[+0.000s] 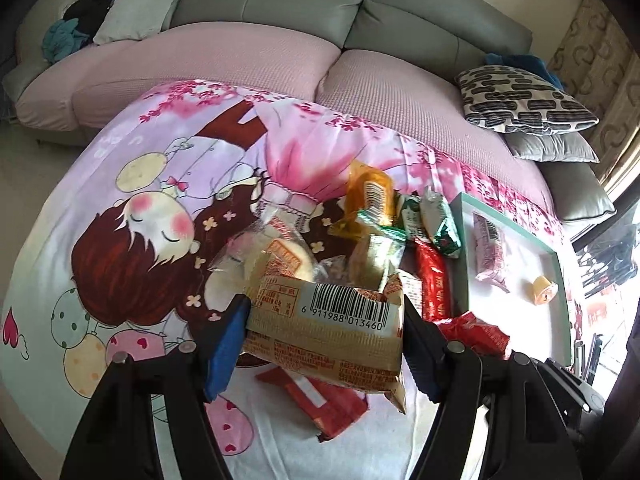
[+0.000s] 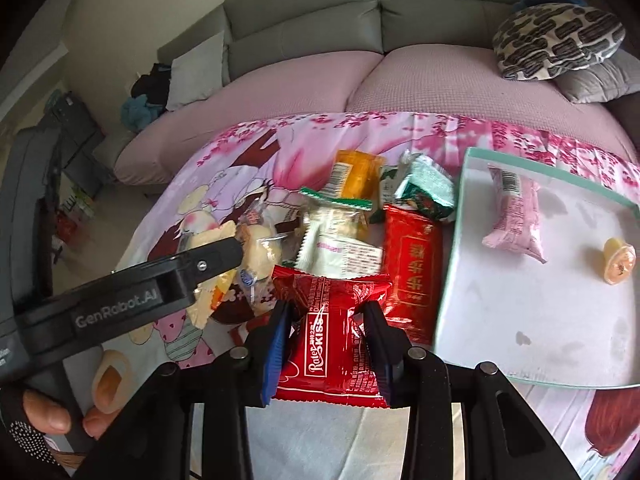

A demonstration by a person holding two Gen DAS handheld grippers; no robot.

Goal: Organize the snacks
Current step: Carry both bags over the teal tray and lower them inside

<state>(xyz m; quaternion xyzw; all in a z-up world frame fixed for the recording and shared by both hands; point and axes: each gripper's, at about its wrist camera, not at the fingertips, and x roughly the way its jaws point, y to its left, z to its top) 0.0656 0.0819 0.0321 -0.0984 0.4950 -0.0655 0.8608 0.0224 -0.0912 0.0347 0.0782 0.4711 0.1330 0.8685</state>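
Observation:
My left gripper (image 1: 324,332) is shut on a beige barcode snack pack (image 1: 324,332), held above the pile. My right gripper (image 2: 328,340) is shut on a red Ratel Kiss packet (image 2: 332,340). The snack pile (image 2: 344,216) lies on a cartoon-print cloth: an orange pack (image 1: 370,196), green packs (image 1: 440,224), a red pack (image 2: 414,264), clear bun packs (image 1: 272,256). A white tray with a teal rim (image 2: 452,248) to the right holds a pink pack (image 2: 514,212) and a small yellow candy (image 2: 618,260). The left gripper's arm shows in the right wrist view (image 2: 120,300).
The cloth (image 1: 100,200) covers a low table in front of a grey sofa with pink seat covers (image 1: 240,52). Patterned and grey cushions (image 1: 524,100) lie at the sofa's right. Another red packet (image 1: 320,400) lies under the left gripper.

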